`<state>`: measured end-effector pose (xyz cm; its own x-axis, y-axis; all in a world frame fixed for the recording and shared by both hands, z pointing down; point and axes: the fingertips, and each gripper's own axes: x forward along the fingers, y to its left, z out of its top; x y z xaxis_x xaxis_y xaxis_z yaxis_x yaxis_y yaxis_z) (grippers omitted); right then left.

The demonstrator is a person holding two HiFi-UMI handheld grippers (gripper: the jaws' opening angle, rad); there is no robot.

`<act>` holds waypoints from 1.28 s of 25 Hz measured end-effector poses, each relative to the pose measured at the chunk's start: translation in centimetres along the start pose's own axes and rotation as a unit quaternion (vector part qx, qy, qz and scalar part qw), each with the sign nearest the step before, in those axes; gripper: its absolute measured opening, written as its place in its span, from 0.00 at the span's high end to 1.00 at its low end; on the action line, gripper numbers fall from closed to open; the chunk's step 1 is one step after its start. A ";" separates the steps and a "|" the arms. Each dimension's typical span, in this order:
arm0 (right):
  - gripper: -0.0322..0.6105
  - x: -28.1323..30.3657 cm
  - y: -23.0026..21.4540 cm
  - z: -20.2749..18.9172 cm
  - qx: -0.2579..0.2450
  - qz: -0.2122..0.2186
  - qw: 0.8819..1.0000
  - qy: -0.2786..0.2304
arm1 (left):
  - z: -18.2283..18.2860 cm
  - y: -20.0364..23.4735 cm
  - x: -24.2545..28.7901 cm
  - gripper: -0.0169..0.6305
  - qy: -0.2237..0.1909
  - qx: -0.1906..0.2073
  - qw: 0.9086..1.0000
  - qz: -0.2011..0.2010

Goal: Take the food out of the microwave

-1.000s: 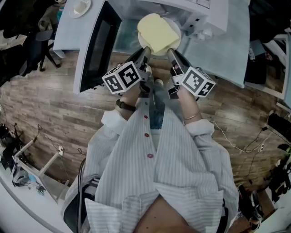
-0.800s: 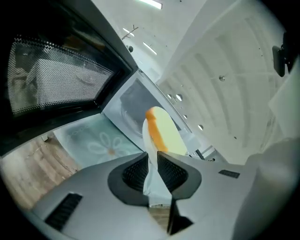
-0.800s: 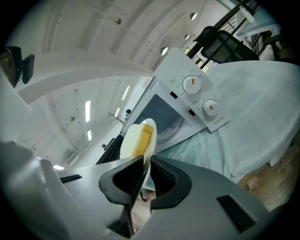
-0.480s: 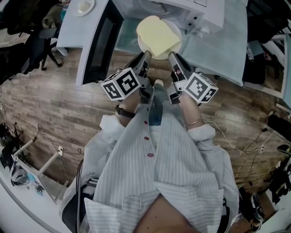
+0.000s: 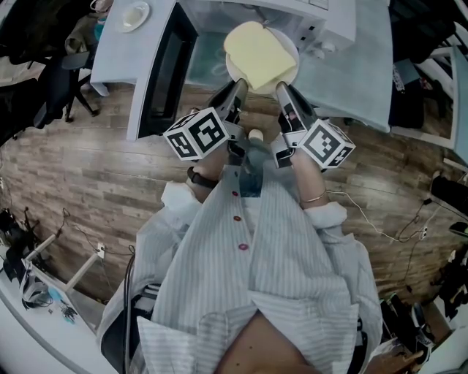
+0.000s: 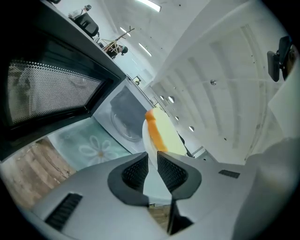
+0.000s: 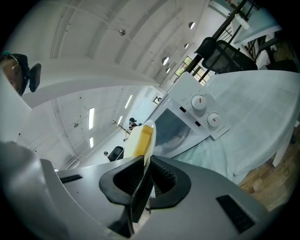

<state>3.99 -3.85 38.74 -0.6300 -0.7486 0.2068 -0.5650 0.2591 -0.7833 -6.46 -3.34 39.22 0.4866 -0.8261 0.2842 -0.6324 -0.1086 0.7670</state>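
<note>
Left claw (image 5: 237, 88) and right claw (image 5: 282, 89), just tightening, pinch plate (image 5: 292, 58); microwave door (image 5: 167, 69) open beside.

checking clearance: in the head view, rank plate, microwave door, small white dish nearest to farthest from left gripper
1. plate, rim held by the left gripper
2. microwave door, open, at left
3. small white dish, far upper left

I see a pale yellow bread slice (image 5: 257, 52) with an orange crust on a white plate (image 5: 289, 42). The microwave (image 5: 322, 13) is white and its door (image 5: 170, 69) is black. The counter cloth (image 6: 89, 147) is pale green with white flowers. The floor (image 5: 80, 175) is brown planks. My left tongs (image 5: 235, 88) and right tongs (image 5: 282, 89) are grey, with black-and-white marker cubes. My shirt (image 5: 292, 270) is pale and thinly striped, with red buttons.
</note>
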 end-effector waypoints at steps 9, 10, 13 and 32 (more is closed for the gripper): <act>0.85 -0.3 0.5 0.2 -0.003 0.002 1.000 -0.013 | 0.3 -0.4 -0.3 0.87 0.000 0.007 1.000 -0.010; 0.85 -0.3 0.6 0.1 -0.004 0.002 1.000 -0.013 | 0.4 -0.5 -0.3 0.87 0.000 0.009 1.000 -0.012; 0.85 -0.1 0.9 0.1 -0.011 0.005 1.000 -0.014 | 0.7 -0.6 -0.5 0.87 -0.003 0.011 1.000 -0.016; 0.85 1.0 -0.3 0.5 0.000 -0.001 1.000 -0.006 | 1.1 0.2 1.2 0.87 0.006 0.007 1.000 -0.011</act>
<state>3.79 -5.03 38.90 -0.6220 -0.7568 0.2007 -0.5659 0.2573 -0.7833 -6.63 -4.98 39.10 0.5077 -0.8169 0.2737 -0.6290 -0.1344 0.7657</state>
